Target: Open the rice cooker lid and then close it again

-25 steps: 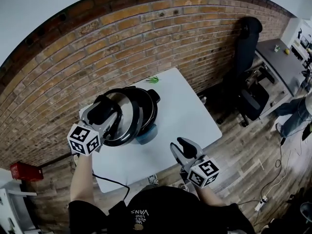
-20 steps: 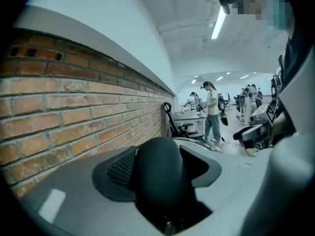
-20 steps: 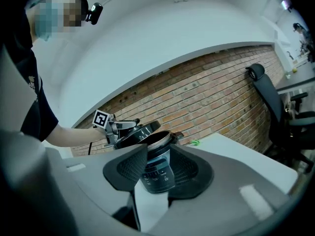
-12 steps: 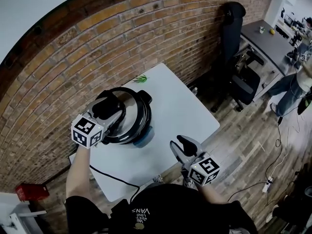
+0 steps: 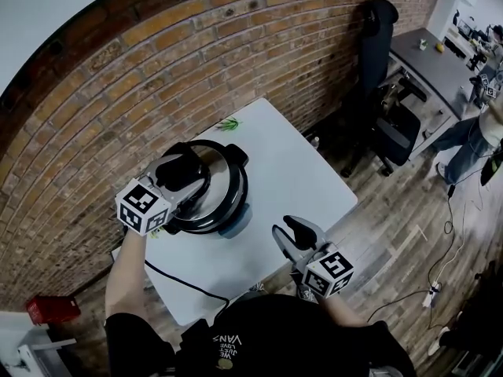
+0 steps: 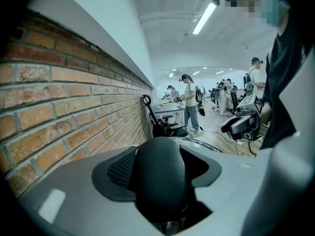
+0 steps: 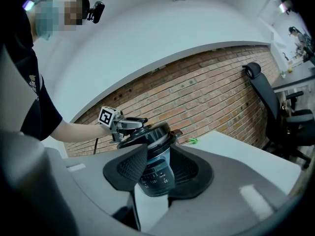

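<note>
A black rice cooker (image 5: 229, 210) with a steel lid (image 5: 216, 181) stands on the white table (image 5: 295, 171). The lid lies down on the pot. My left gripper (image 5: 187, 173) reaches over it from the left and is shut on the lid's black knob (image 6: 160, 173), which fills the gap between the pads. In the right gripper view the cooker (image 7: 155, 173) shows its control panel, with the left gripper (image 7: 129, 124) on top of the lid (image 7: 147, 134). My right gripper (image 5: 292, 230) hovers at the table's front edge, open and holding nothing.
A brick wall runs behind the table. A green sprig (image 5: 228, 123) lies at the table's far corner. The cooker's black cable (image 5: 177, 289) hangs off the near edge. An office chair (image 5: 393, 124) and a grey desk (image 5: 440, 61) stand to the right, with people beyond.
The lid stood tilted up a second ago and now lies on the pot; my left gripper came down and right with its knob. The right gripper has kept still.
</note>
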Motion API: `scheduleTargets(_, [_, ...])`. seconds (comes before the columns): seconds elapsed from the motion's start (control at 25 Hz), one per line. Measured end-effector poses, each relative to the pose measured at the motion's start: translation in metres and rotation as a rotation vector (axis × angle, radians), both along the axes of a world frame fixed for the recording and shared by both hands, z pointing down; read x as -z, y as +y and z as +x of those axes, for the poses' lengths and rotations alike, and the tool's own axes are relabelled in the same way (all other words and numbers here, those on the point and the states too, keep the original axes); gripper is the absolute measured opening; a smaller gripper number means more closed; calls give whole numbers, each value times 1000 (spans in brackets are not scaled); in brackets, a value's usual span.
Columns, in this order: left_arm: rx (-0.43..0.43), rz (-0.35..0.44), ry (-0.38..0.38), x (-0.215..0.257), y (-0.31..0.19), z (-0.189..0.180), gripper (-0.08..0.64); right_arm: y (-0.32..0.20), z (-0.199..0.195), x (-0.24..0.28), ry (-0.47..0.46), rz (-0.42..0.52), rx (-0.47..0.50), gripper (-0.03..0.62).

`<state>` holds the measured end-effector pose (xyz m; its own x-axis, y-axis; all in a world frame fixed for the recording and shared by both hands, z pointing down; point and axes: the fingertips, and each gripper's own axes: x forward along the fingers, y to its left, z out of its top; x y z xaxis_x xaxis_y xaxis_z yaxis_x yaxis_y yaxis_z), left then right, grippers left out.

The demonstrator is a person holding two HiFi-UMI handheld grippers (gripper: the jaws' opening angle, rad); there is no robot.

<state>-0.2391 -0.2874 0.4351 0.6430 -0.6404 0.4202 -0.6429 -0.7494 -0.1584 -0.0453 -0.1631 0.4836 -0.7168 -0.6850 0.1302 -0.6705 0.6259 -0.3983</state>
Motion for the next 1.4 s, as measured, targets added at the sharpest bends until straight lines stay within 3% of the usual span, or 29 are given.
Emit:
scheduleTargets(0.2, [-76, -5, -42, -3, 0, 3, 281, -2, -6, 0, 8, 0, 17, 147])
scheduleTargets(0.56, [-170, -7, -41, -3, 1, 5, 281, -3, -15, -2, 23, -6, 39, 147])
scheduleTargets(0.8, [-302, 5, -57, -6, 8, 14, 281, -6, -16, -5, 25, -13, 32, 147])
scheduleTargets(1.4, [-344, 23, -37, -6, 12, 12, 281, -9, -15, 1, 42, -8, 38, 147])
